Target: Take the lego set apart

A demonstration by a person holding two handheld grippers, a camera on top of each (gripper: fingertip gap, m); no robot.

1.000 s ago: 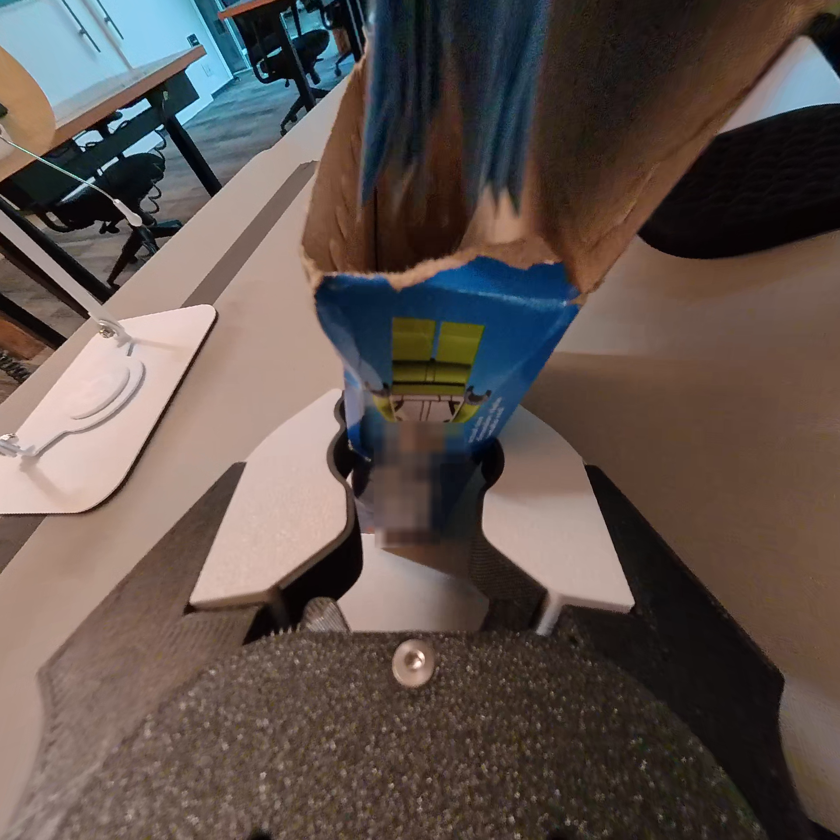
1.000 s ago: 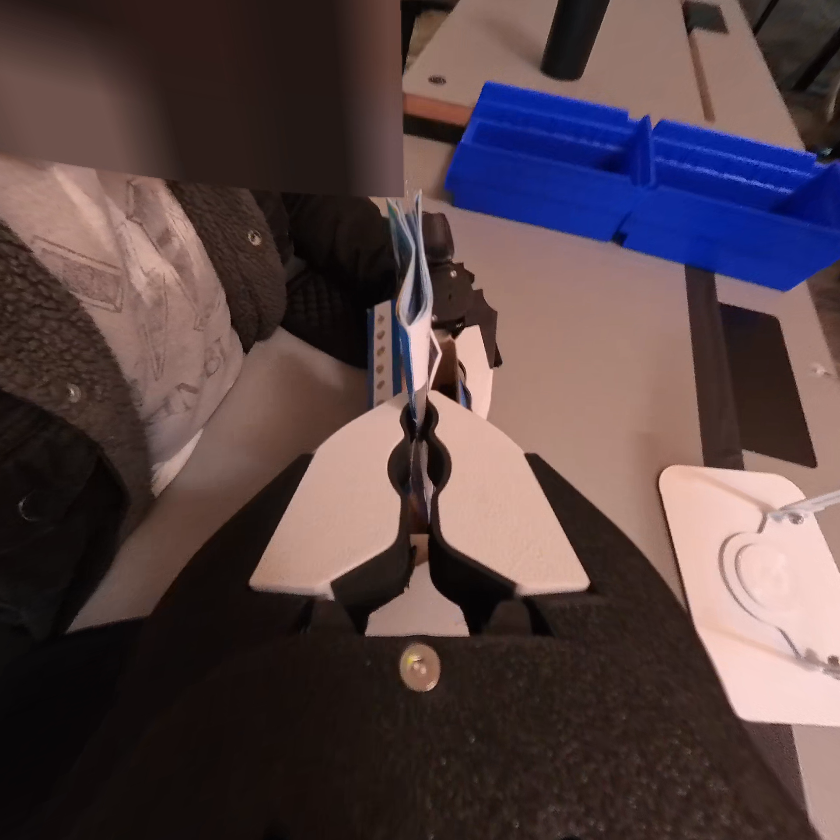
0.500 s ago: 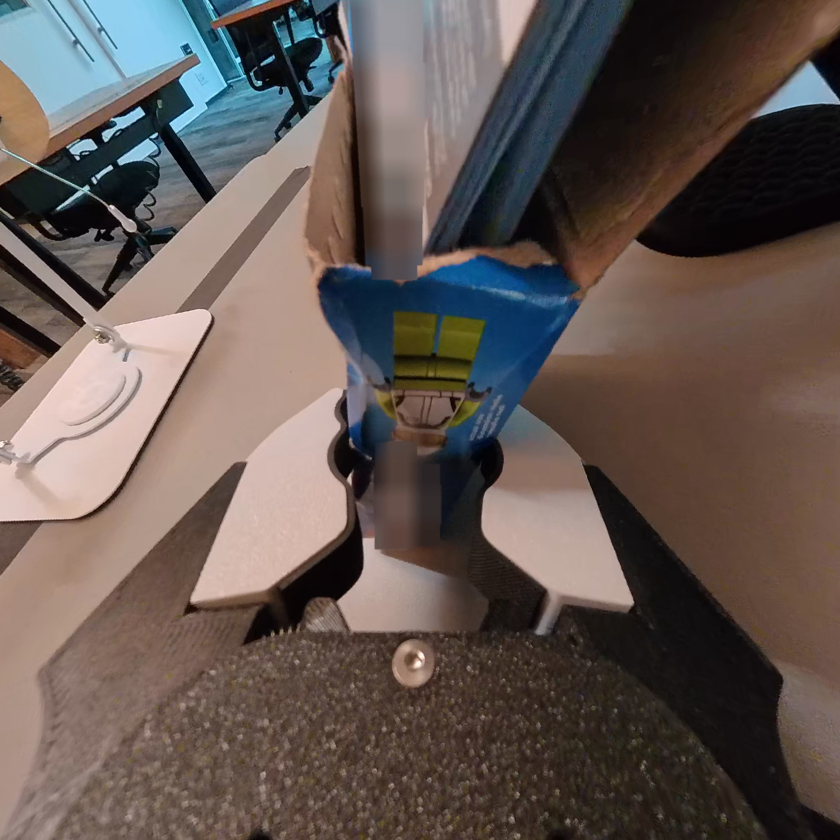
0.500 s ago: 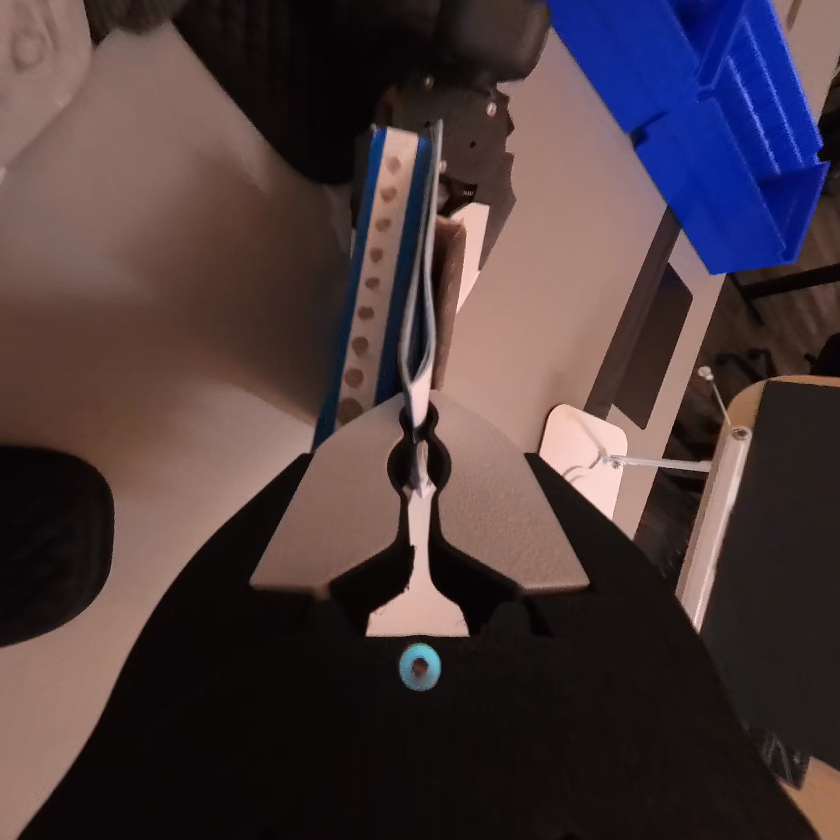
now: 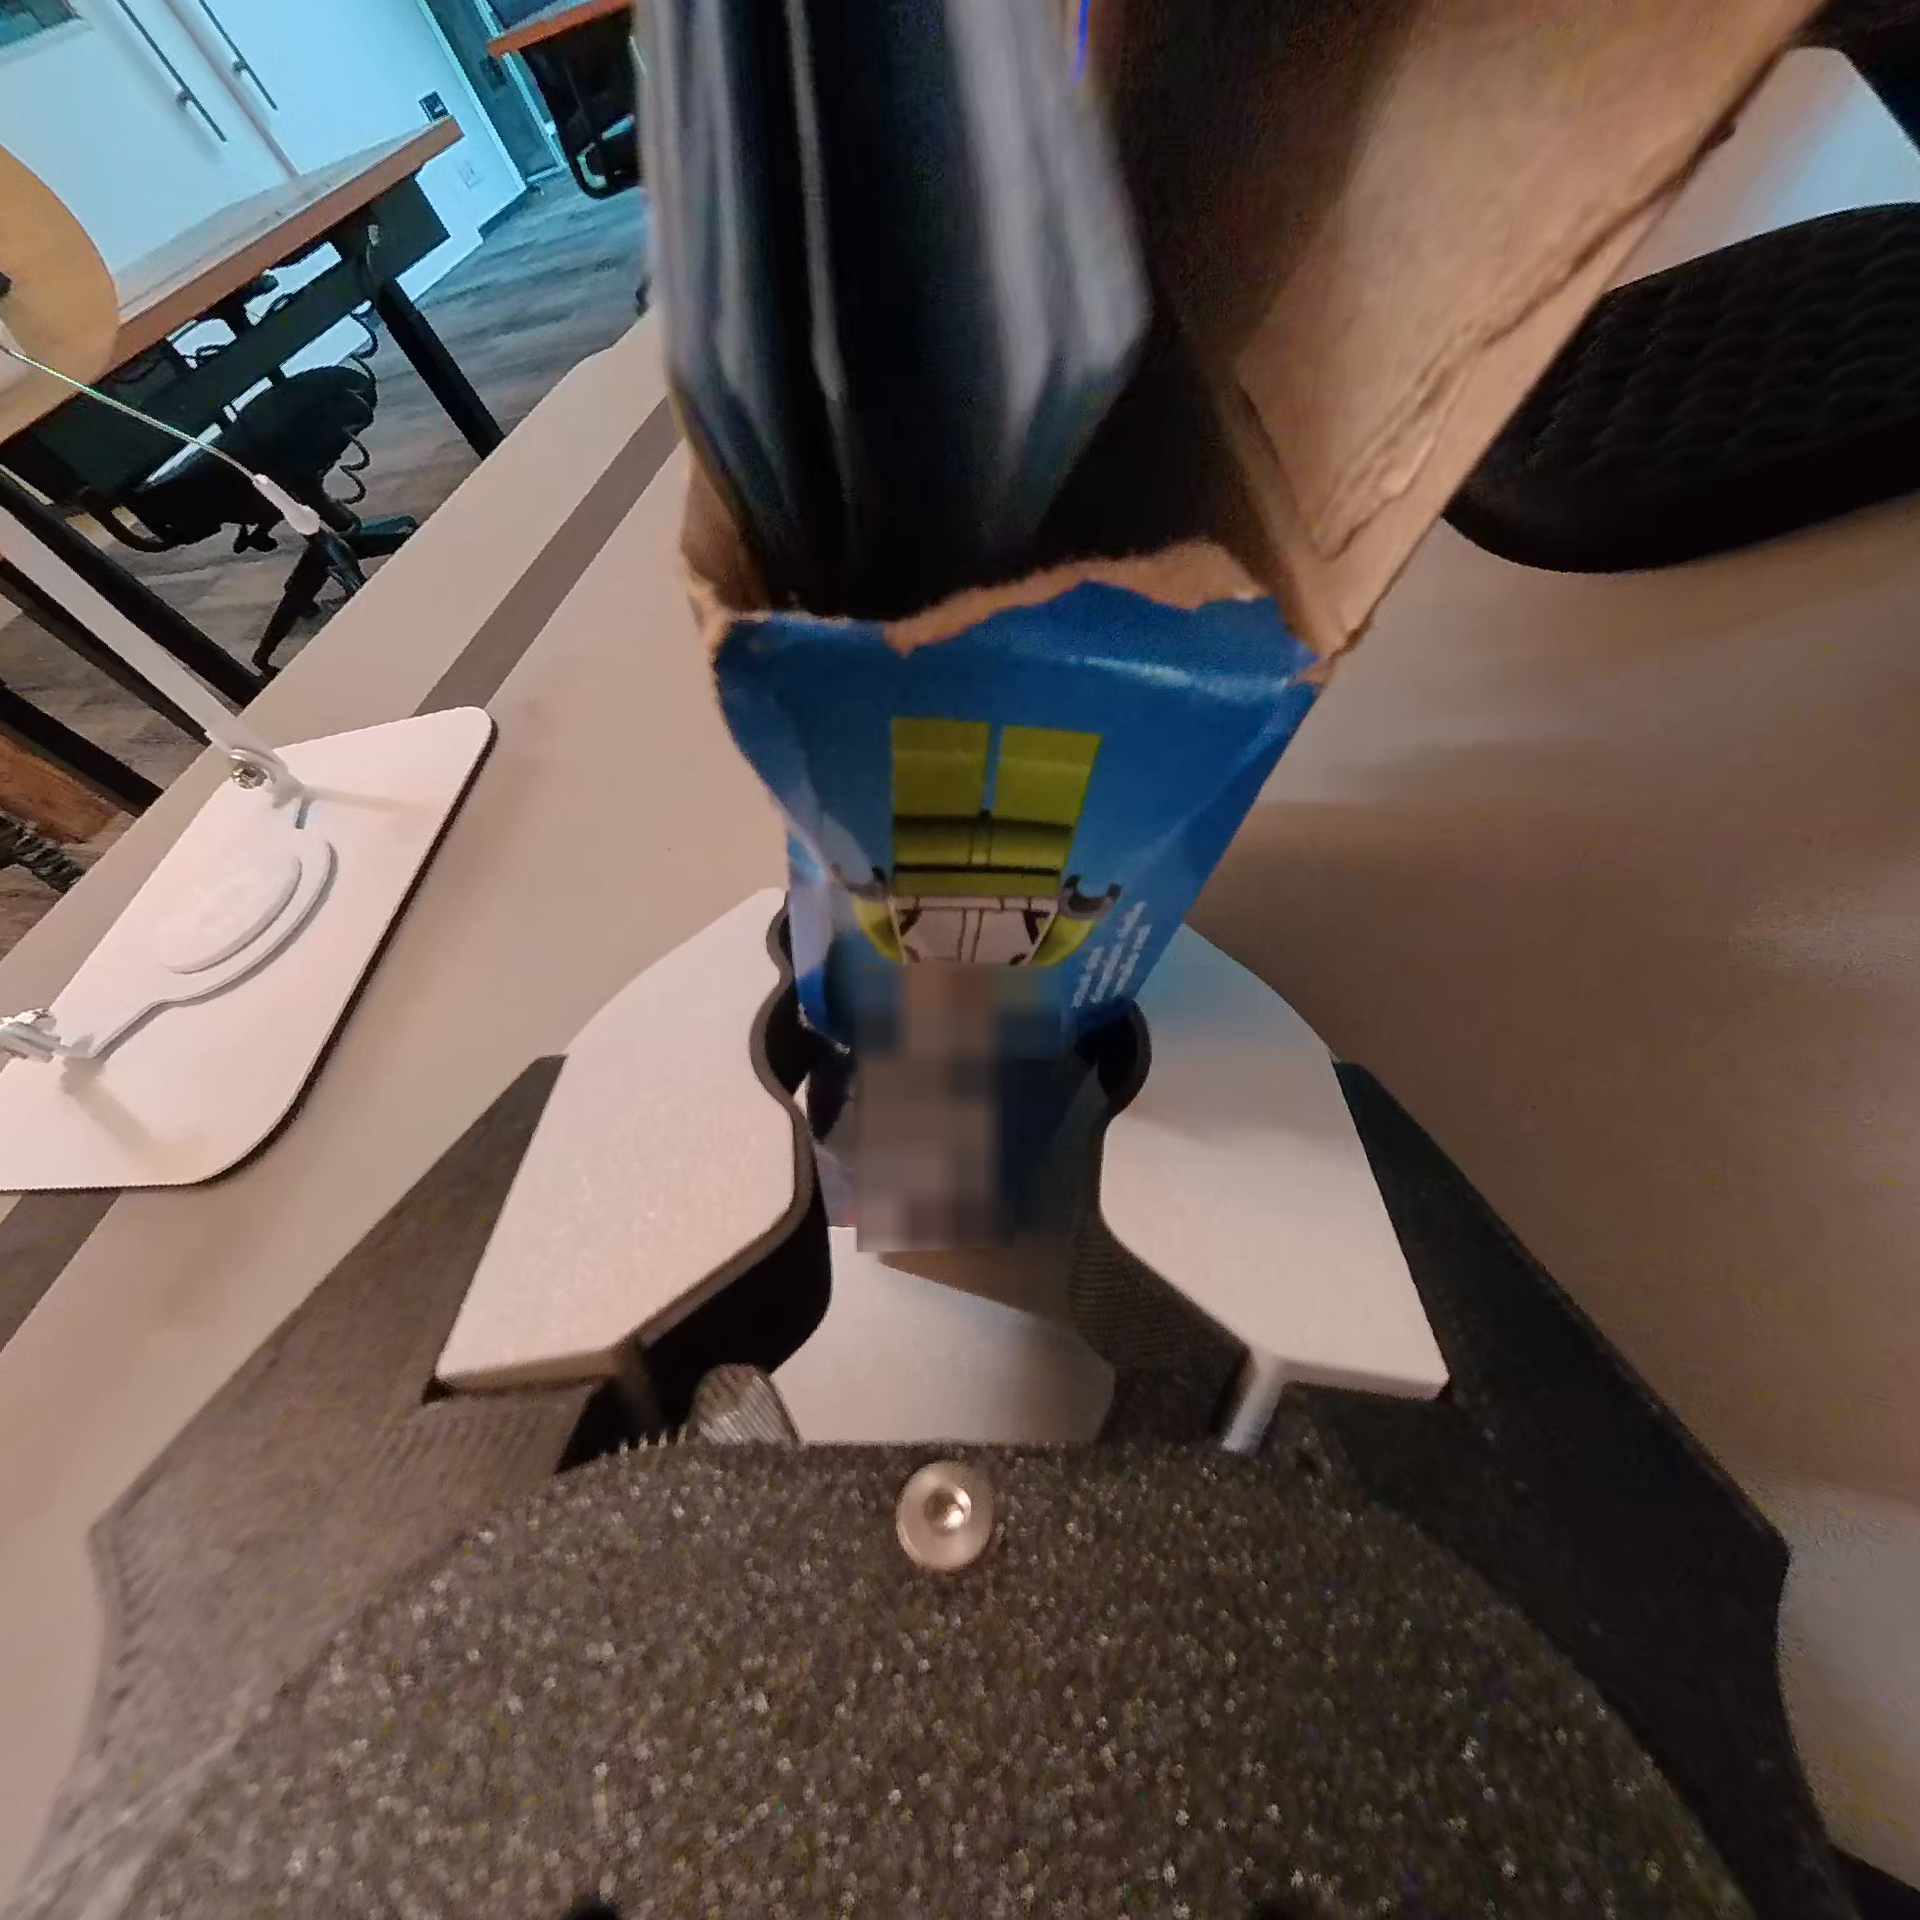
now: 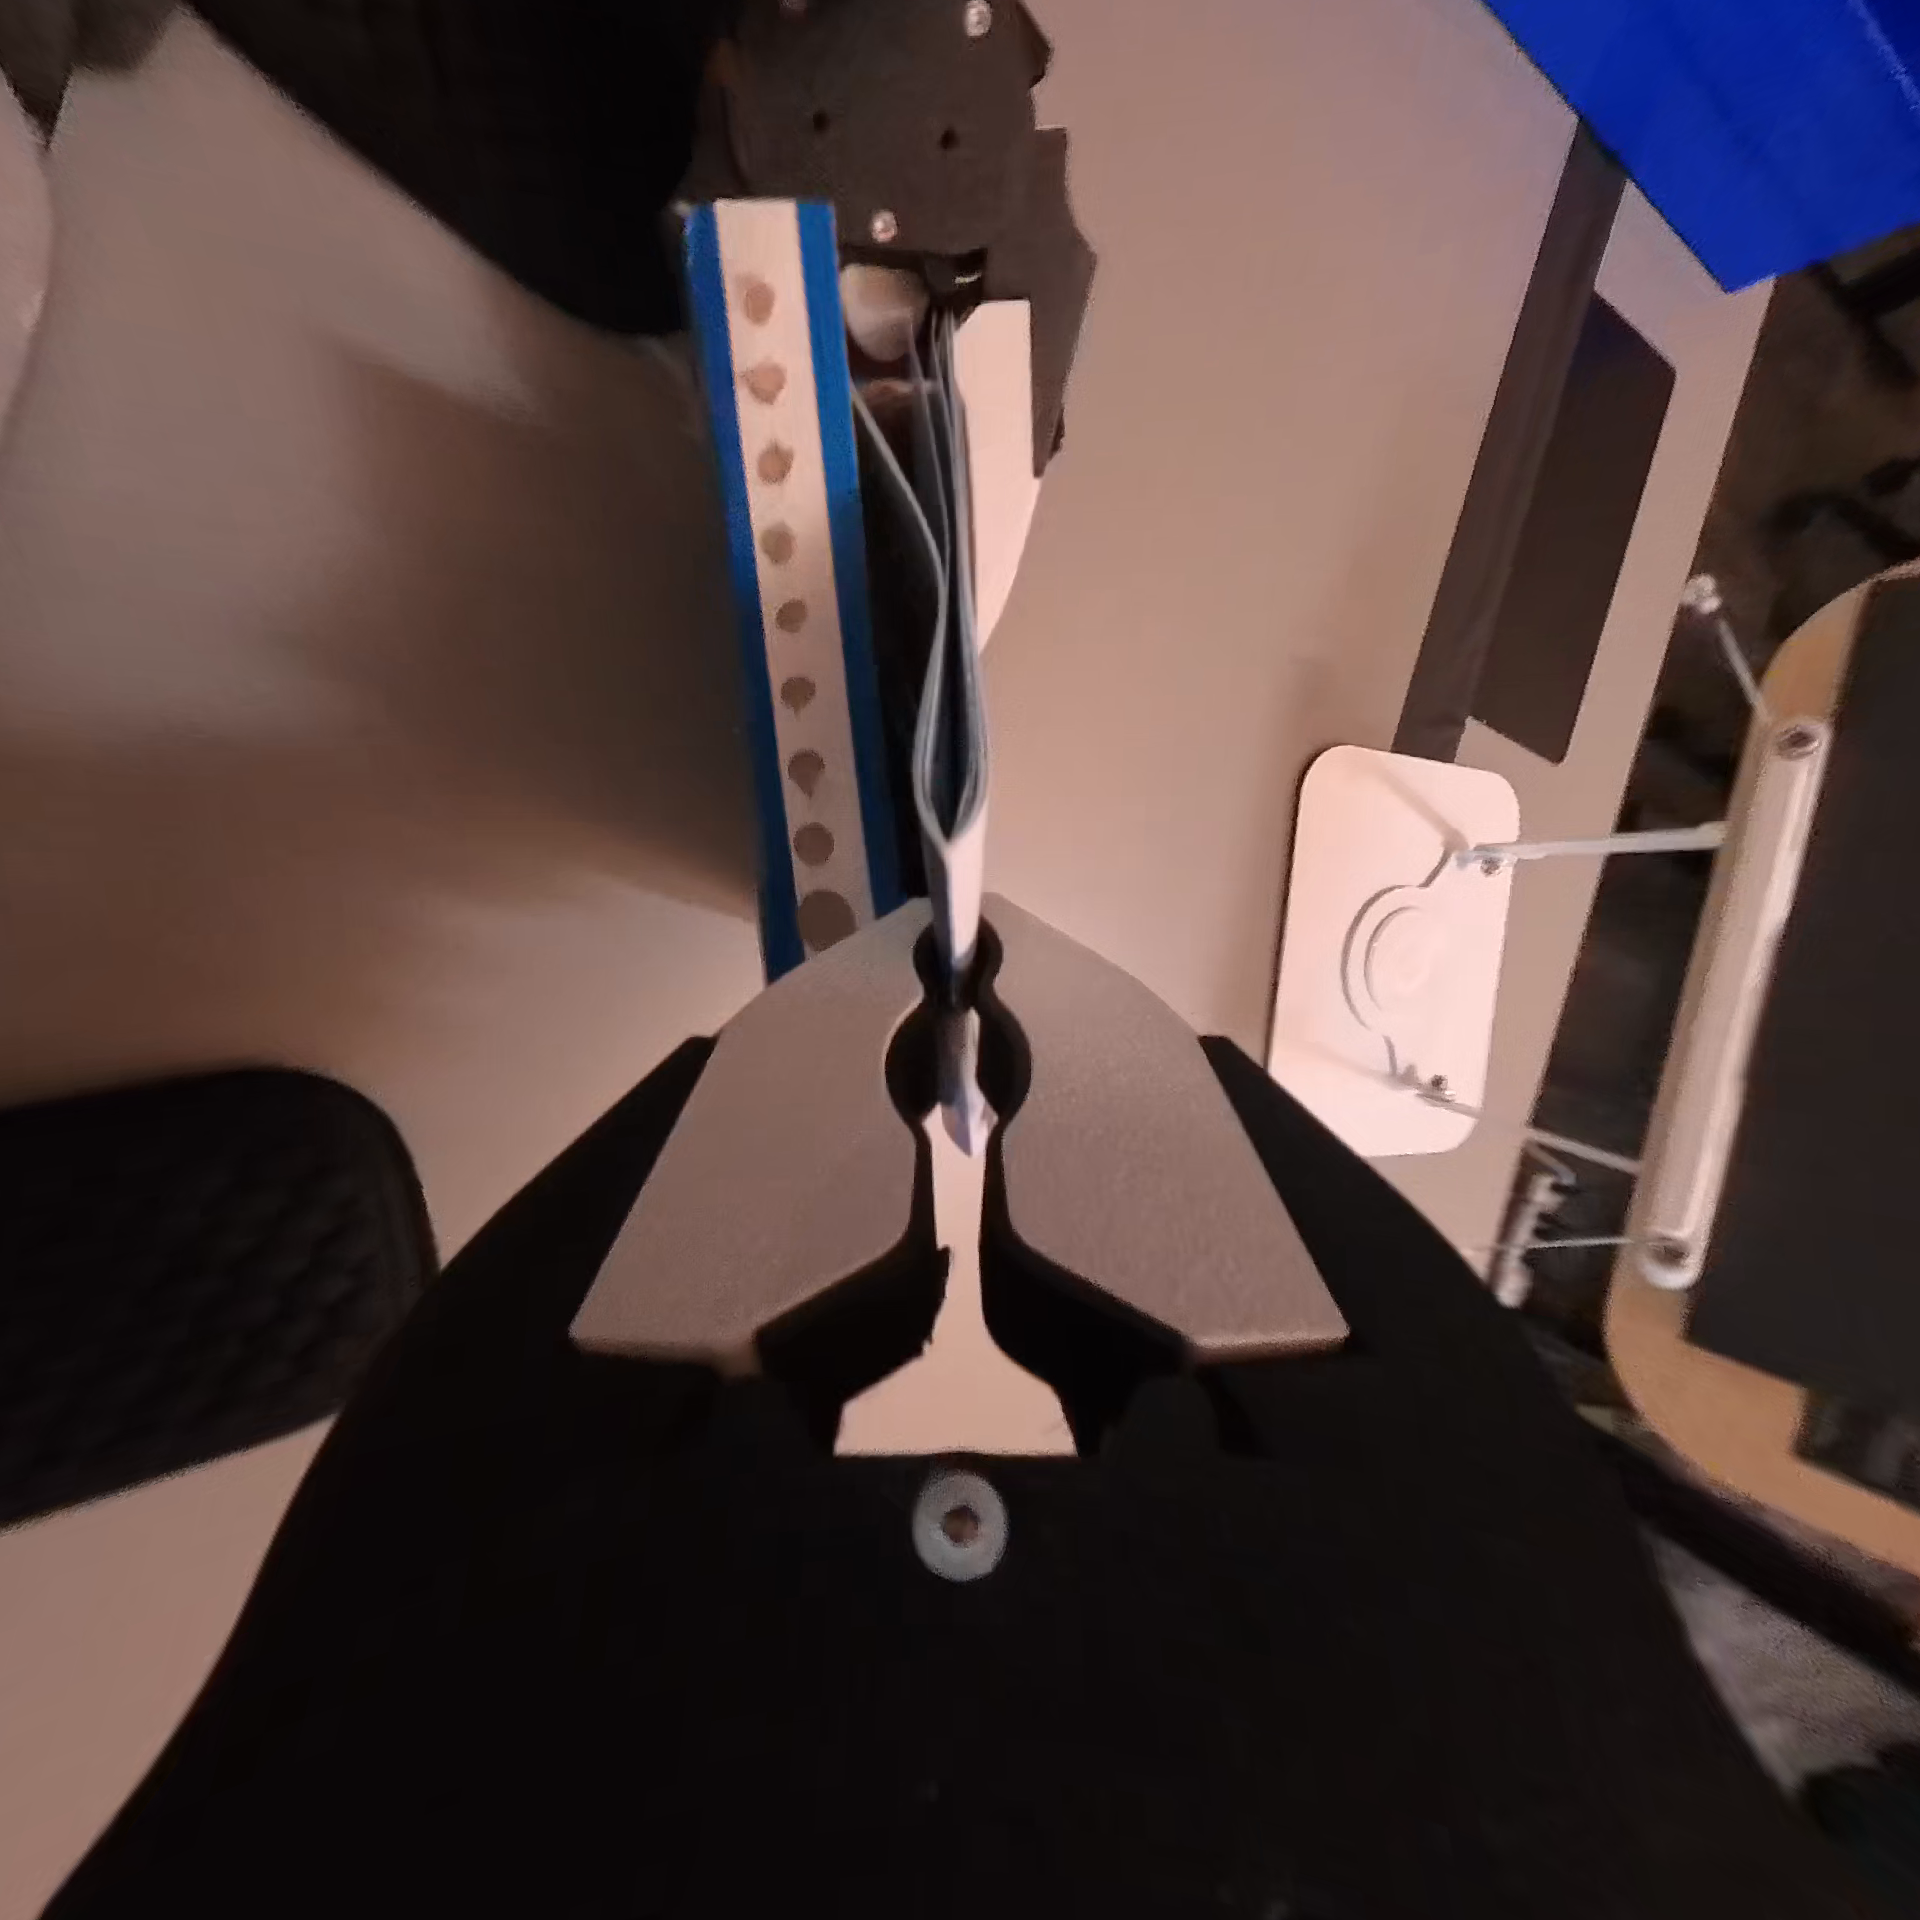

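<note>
Cardboard box (image 5: 997, 790), clamped at its blue end by the left gripper (image 5: 961, 1049) above the table (image 5: 1558, 1039), has given up more of its folded booklet (image 6: 951, 810), which the right gripper (image 6: 956, 997) pinches and keeps drawing out, so unpacking is under way.

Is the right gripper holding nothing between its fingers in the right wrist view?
No: the right gripper is shut on a folded paper booklet that sticks out of the blue box.

A beige worktop (image 5: 1558, 1039) carries a white plate with a wire stand (image 5: 208, 966) at its left and blue bins (image 6: 1714, 125) farther off.
</note>
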